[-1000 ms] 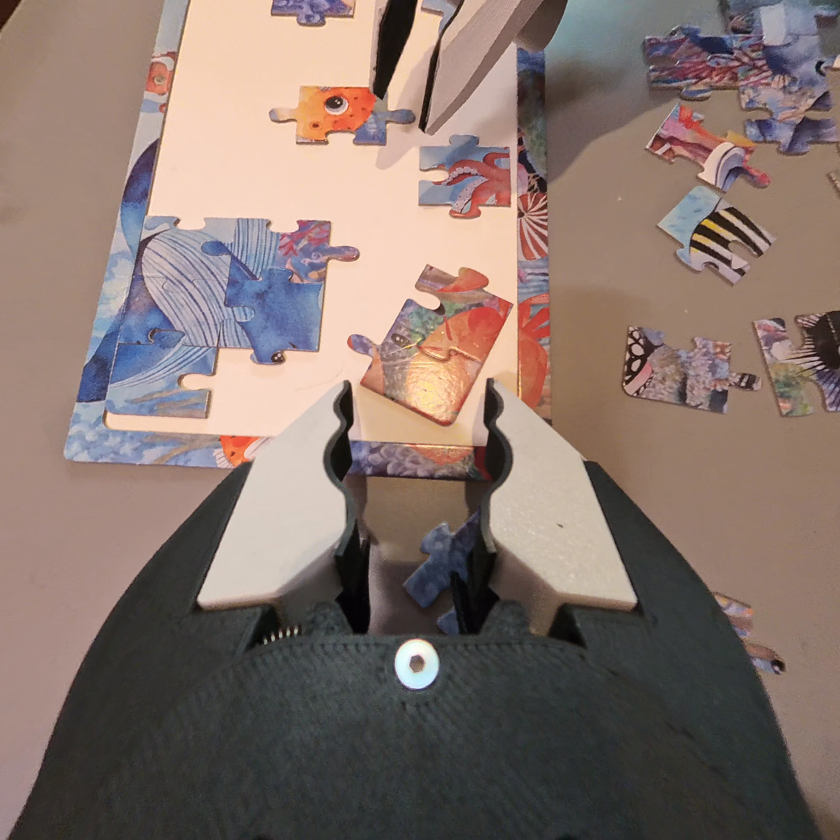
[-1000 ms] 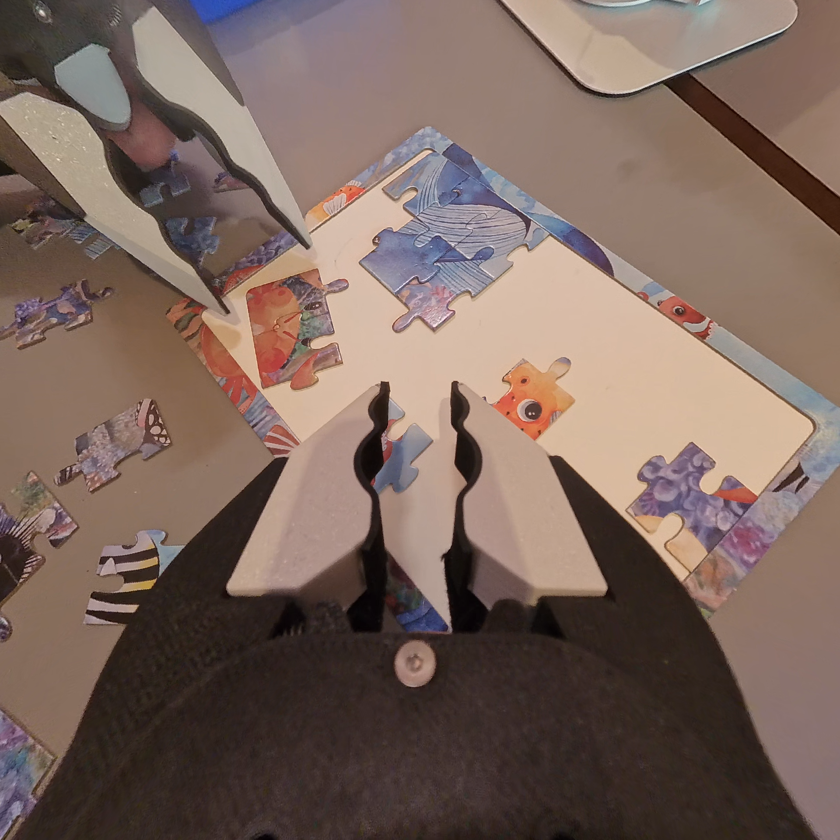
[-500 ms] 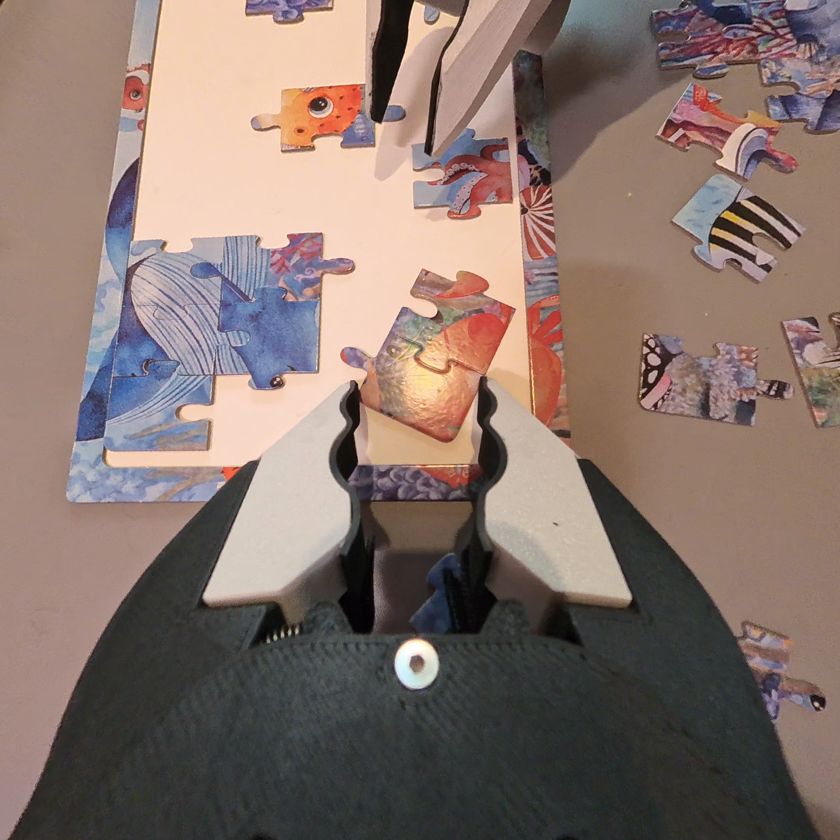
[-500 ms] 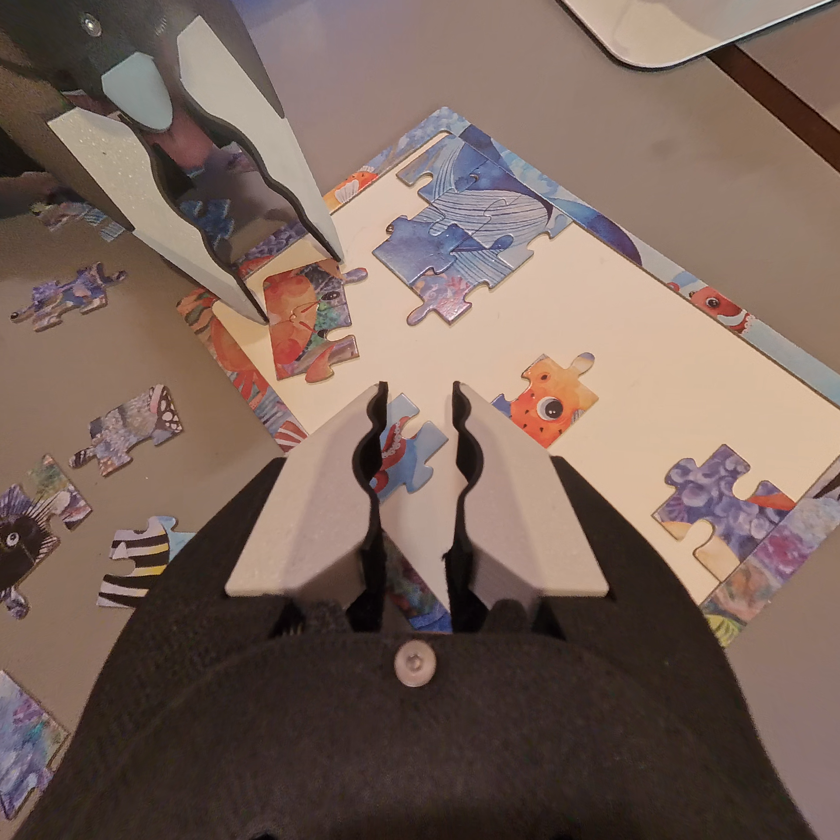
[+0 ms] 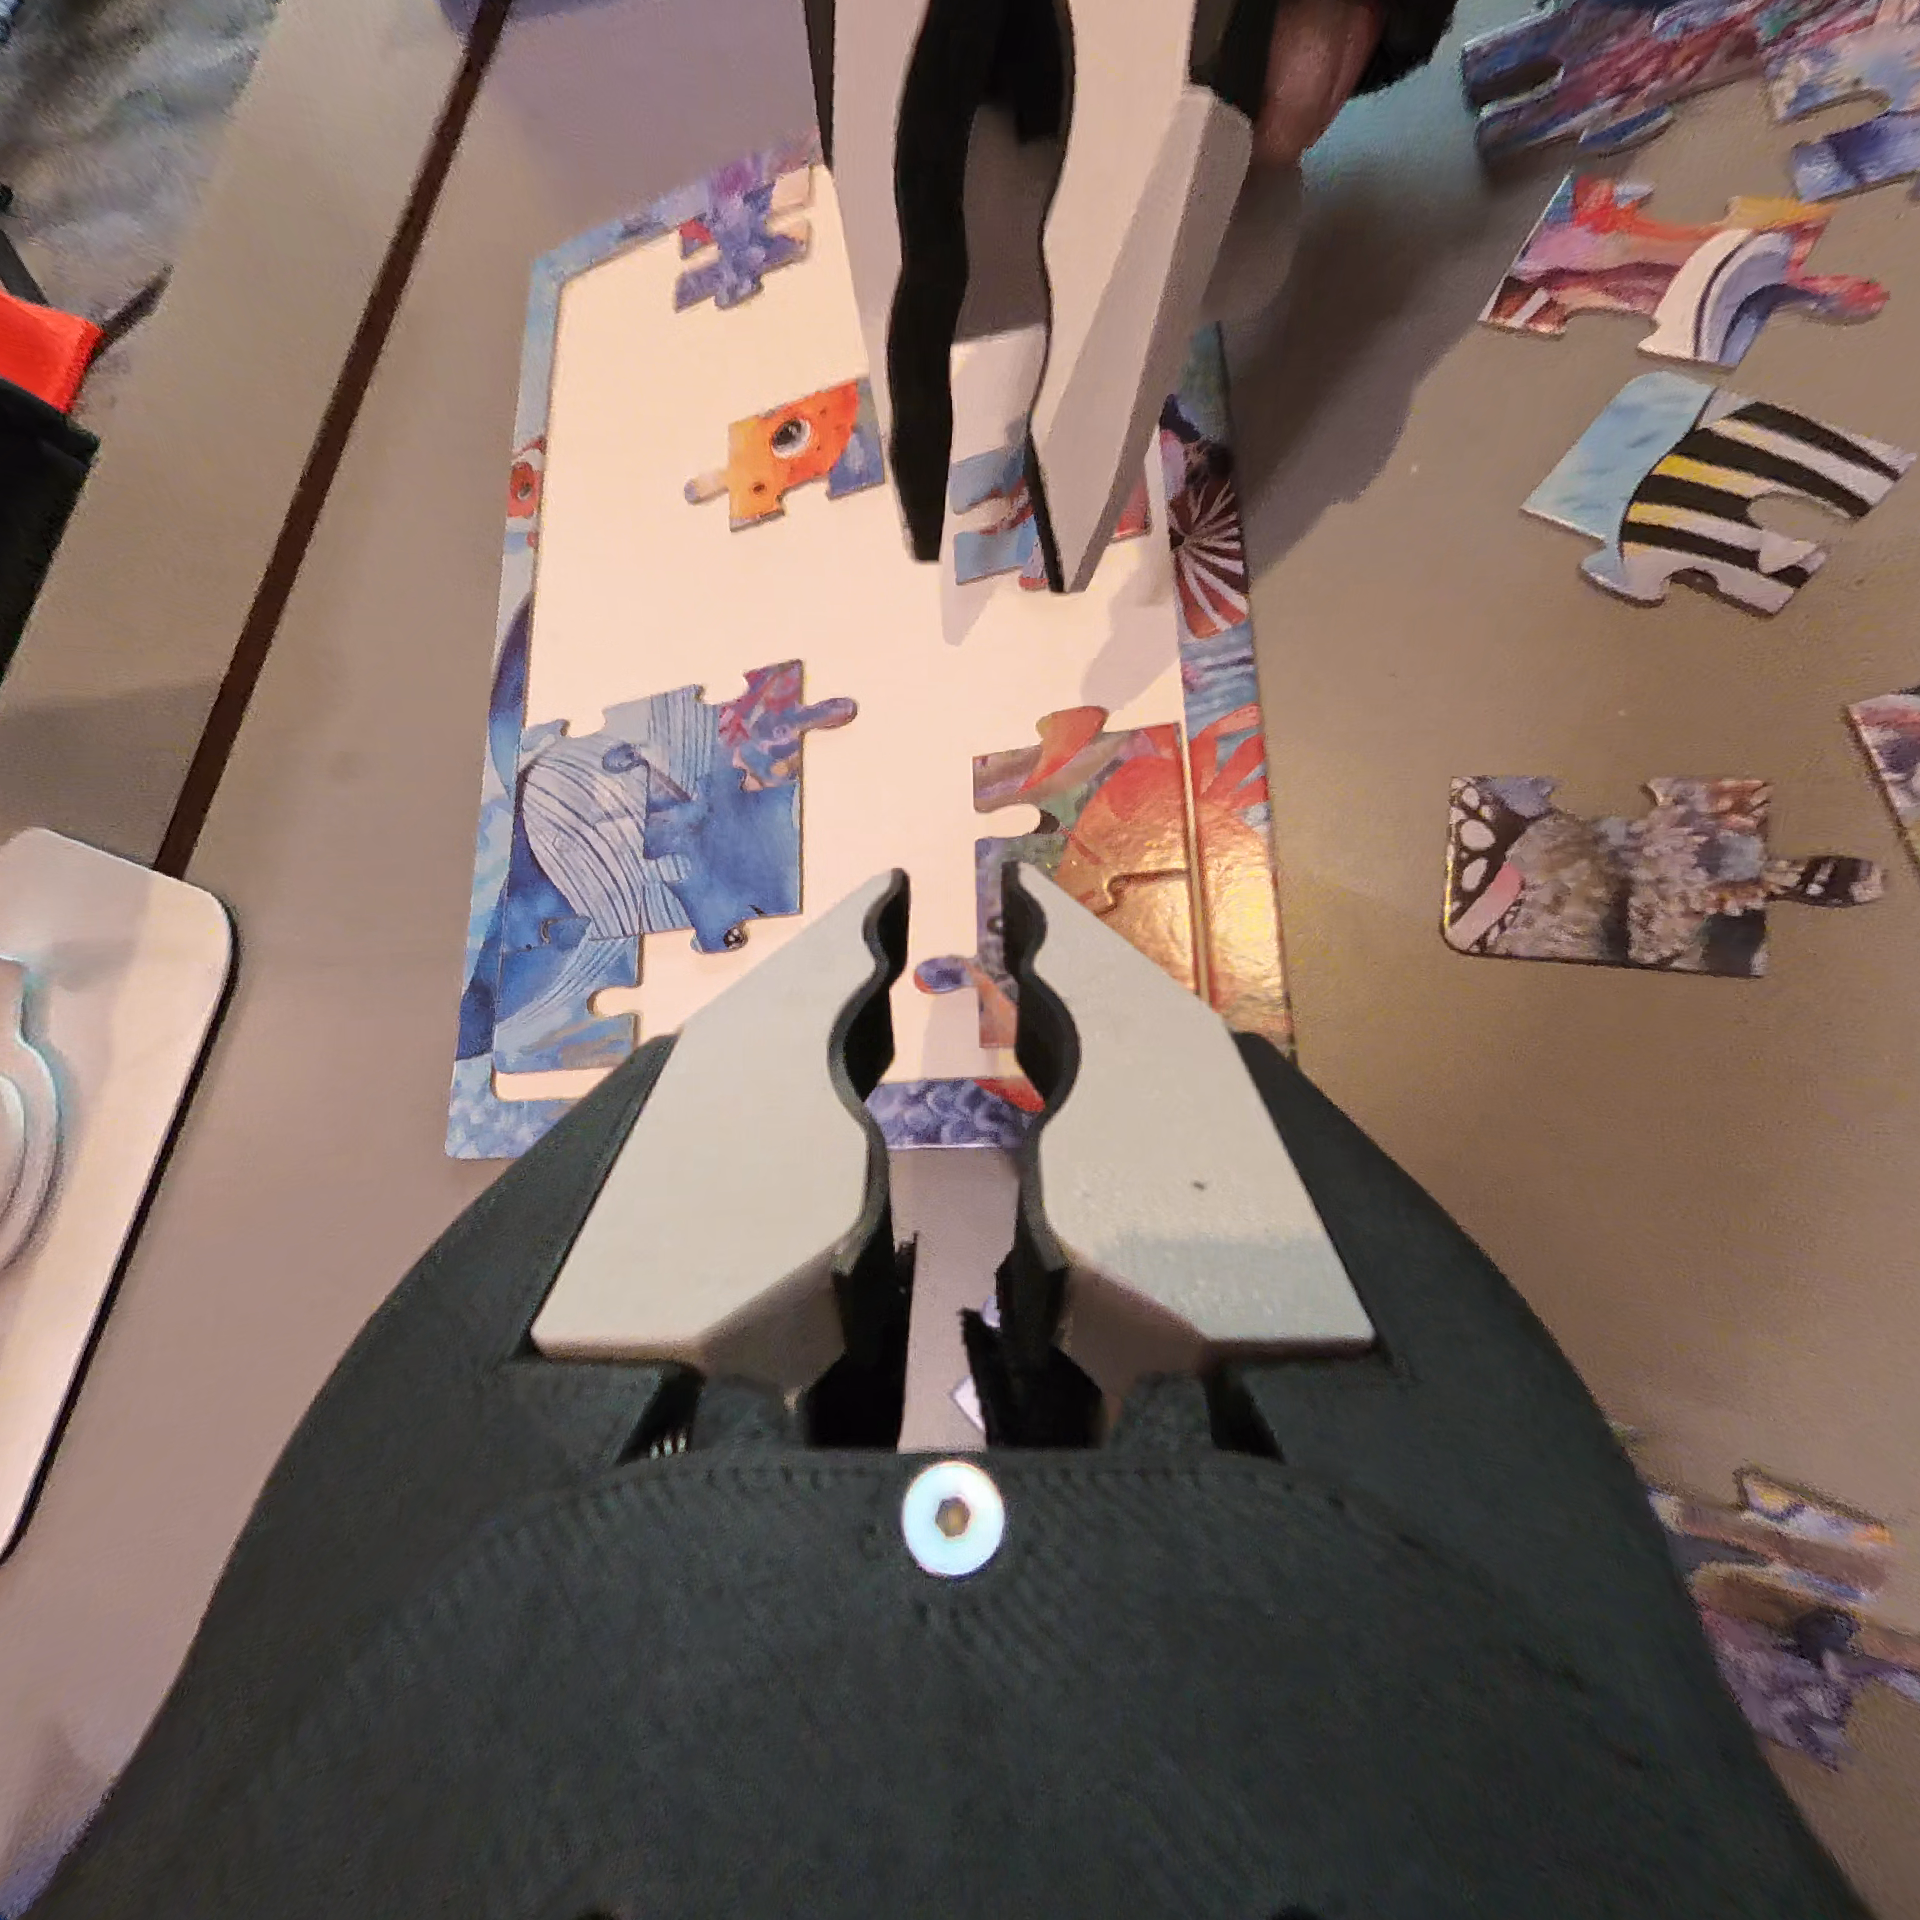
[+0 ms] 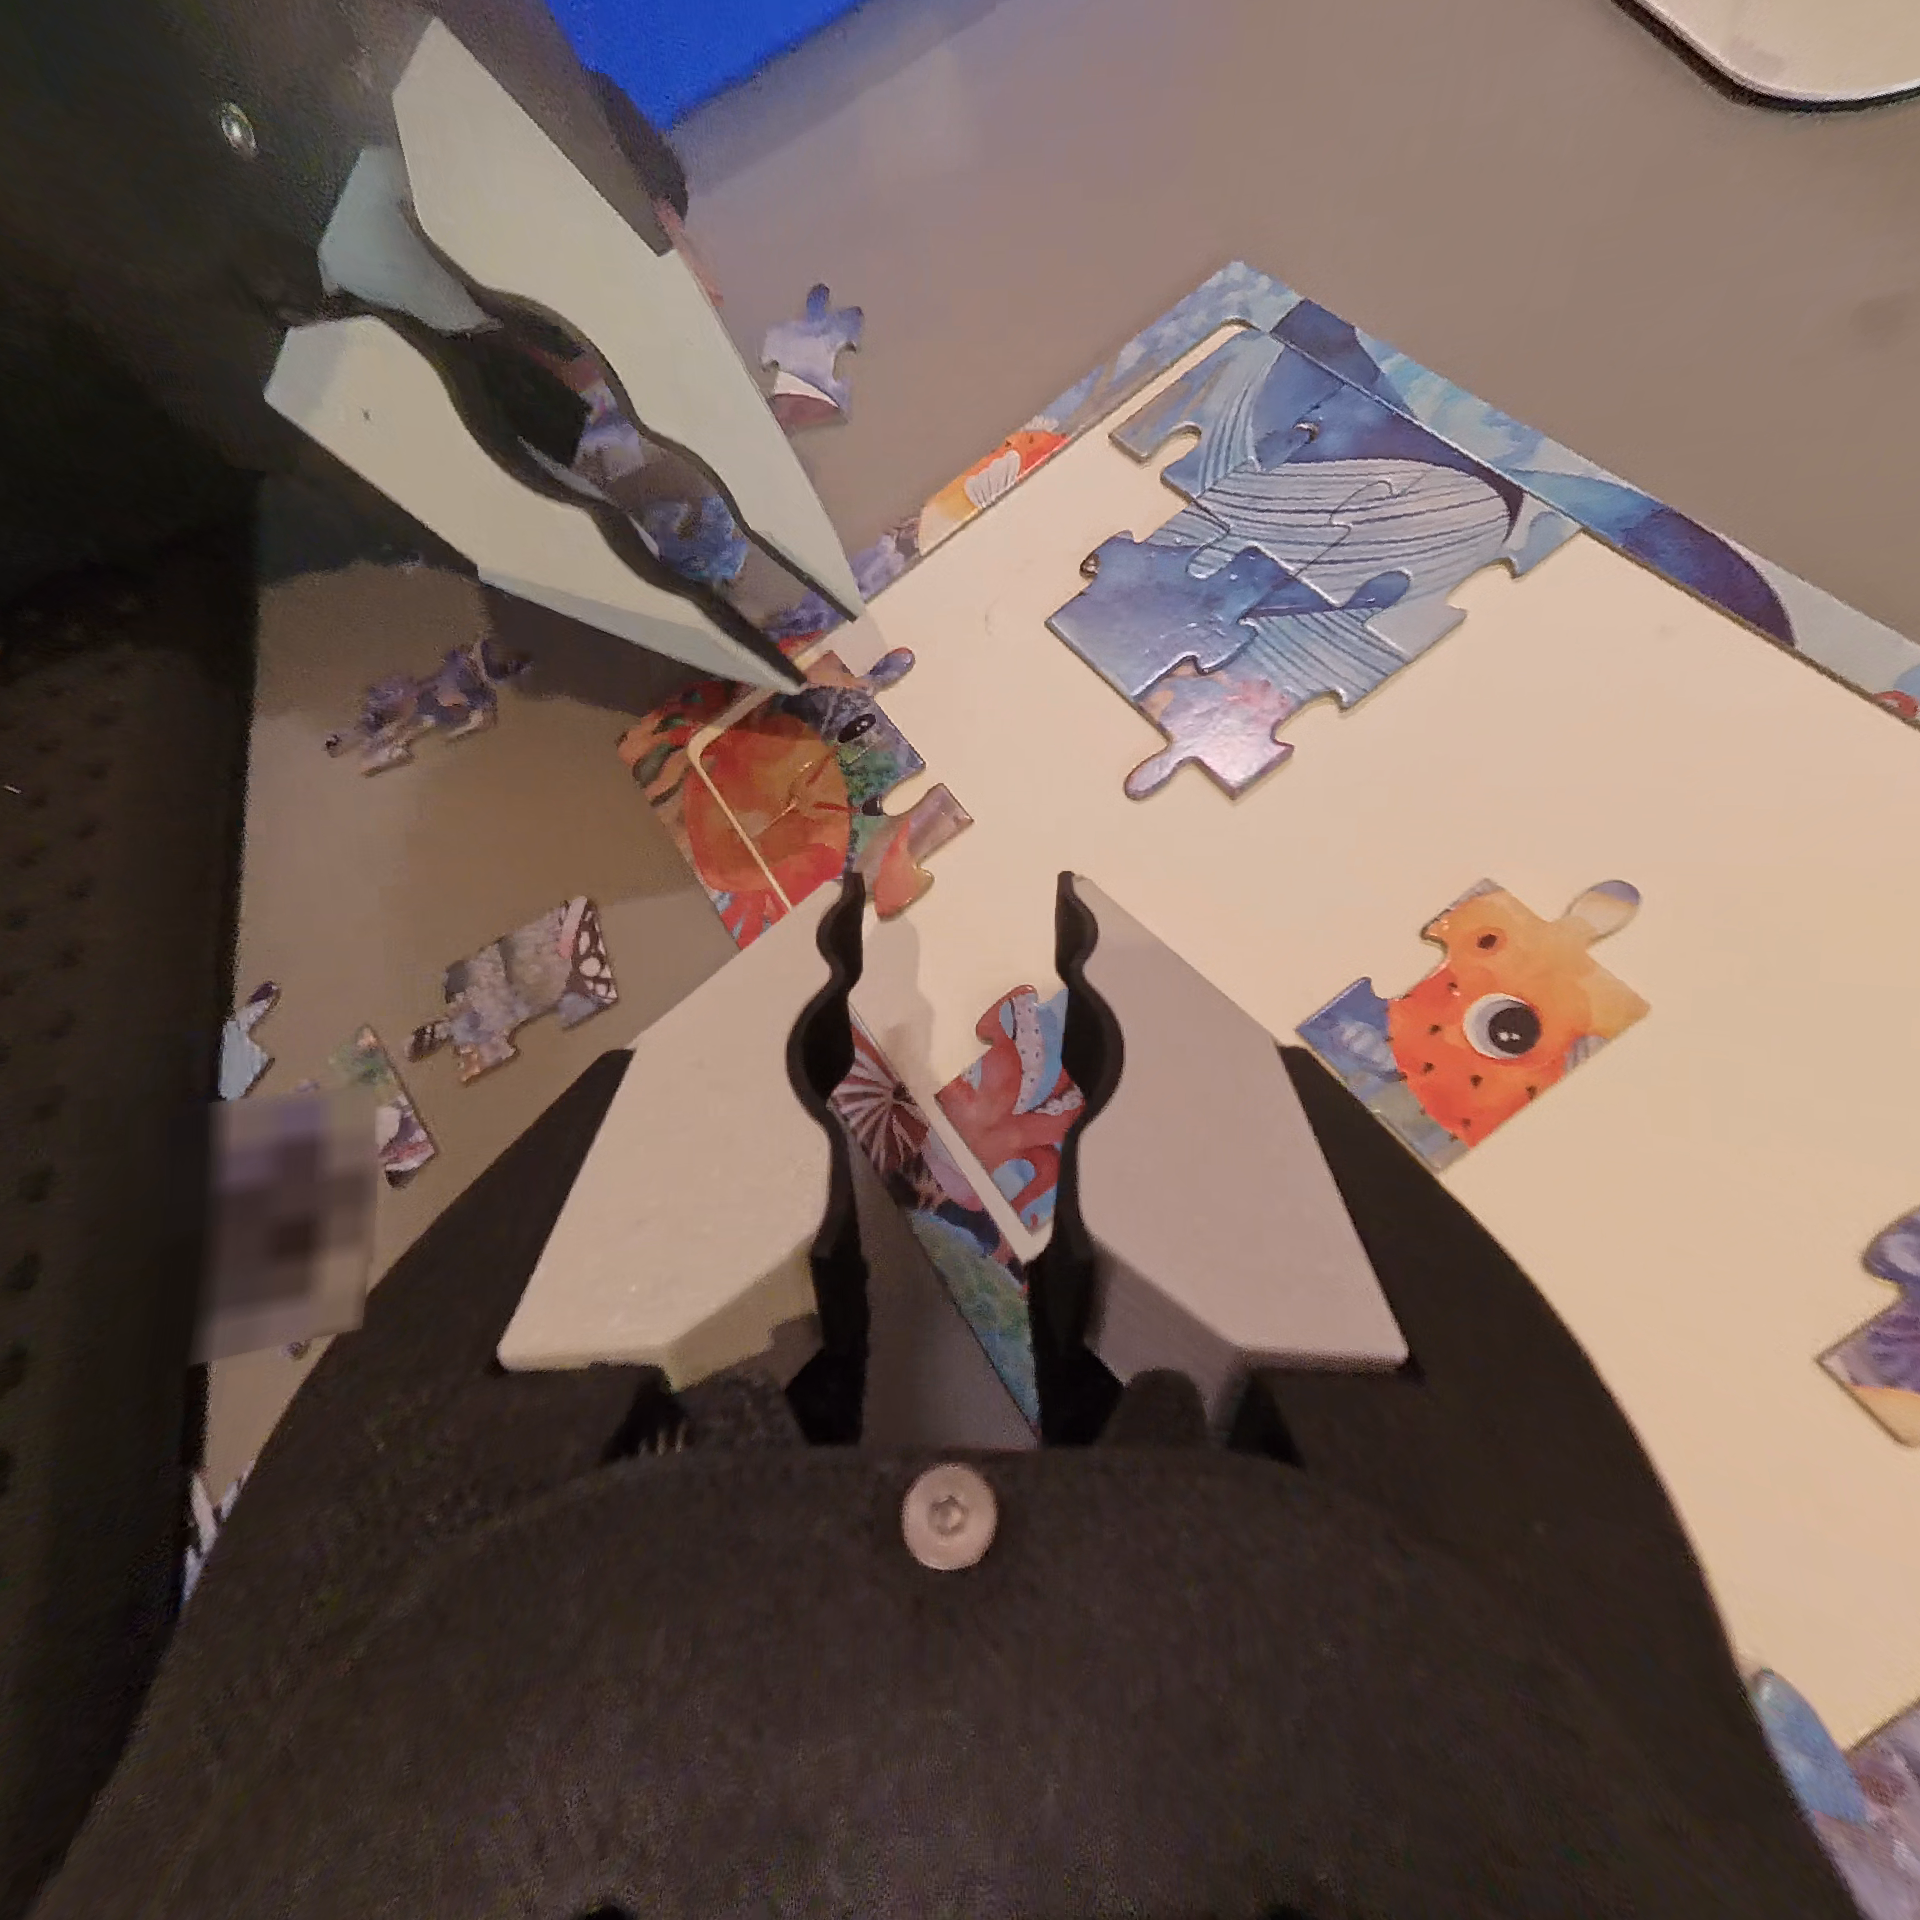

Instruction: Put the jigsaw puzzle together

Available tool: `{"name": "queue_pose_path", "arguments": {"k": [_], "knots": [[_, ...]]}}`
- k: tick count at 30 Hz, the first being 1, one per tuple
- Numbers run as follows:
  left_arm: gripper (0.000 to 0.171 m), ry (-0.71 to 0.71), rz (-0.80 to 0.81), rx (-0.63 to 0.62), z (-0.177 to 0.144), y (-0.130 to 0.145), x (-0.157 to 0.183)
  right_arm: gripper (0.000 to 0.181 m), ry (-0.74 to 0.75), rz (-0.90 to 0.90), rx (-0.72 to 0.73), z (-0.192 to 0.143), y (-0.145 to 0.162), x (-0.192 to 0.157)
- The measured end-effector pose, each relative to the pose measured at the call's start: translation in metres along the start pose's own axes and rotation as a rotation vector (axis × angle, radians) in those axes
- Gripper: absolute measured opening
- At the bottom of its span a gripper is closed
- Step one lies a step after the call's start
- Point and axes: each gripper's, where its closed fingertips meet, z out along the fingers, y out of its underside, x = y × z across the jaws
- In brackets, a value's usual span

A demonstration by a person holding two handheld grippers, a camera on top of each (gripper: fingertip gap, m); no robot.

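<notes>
Octopus piece (image 5: pixel 997 520) behind right hand-held gripper (image 5: pixel 992 551)

The scene is on a grey-brown table (image 5: pixel 1507 1195) with a matte top, and warm light falls on it from above. A dark brown seam (image 5: pixel 322 468) runs along its far left side. A pale board with rounded corners (image 5: pixel 114 1091) lies near it. Beyond the table edge, something blue (image 6: pixel 707 52) shows.

Bare cream puzzle tray (image 5: pixel 727 613) floor ahead of the left jaws: passable. Beyond it: right gripper (image 5: pixel 992 556), tips down over the octopus piece (image 5: pixel 987 520). Right of them: loose pieces (image 5: pixel 1600 894) scattered across the tabletop (image 5: pixel 1403 1195). Left: whale cluster (image 5: pixel 644 842).
</notes>
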Motion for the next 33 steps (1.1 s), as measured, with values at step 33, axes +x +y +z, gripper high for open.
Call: {"name": "queue_pose_path", "arguments": {"k": [33], "knots": [[0.013,0.24,-0.224,-0.18,-0.017,0.052,0.015,0.013,0.156,-0.151,-0.049,0.038,-0.011,-0.001]]}}
